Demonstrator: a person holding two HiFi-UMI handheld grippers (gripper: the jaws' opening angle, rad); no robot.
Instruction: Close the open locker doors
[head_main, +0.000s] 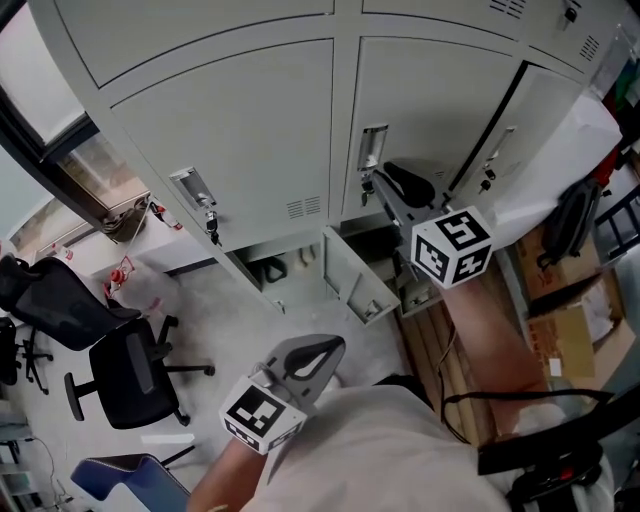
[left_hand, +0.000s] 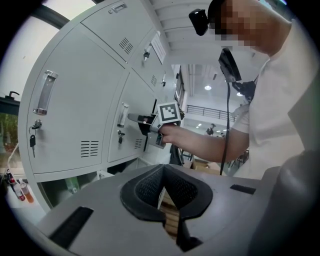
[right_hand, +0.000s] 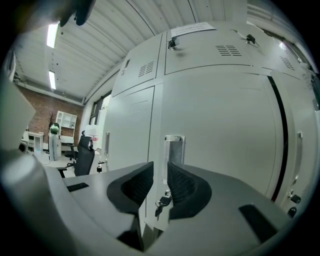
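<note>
Locker doors, open: lower small door (head_main: 358, 278) swung out, at 6 o'clock from middle door handle (head_main: 373, 150); tall door (head_main: 525, 140) at 3 o'clock from same handle, ajar, dark gap along its edge. Right gripper (head_main: 385, 190) at handle, near key (right_hand: 162, 202); jaws narrowly apart, clamped on nothing, handle visible through gap. Left gripper (head_main: 310, 358) low at 7 o'clock, well apart from both doors; jaws together, empty. Office chair (head_main: 125, 375) at 8 o'clock.
</note>
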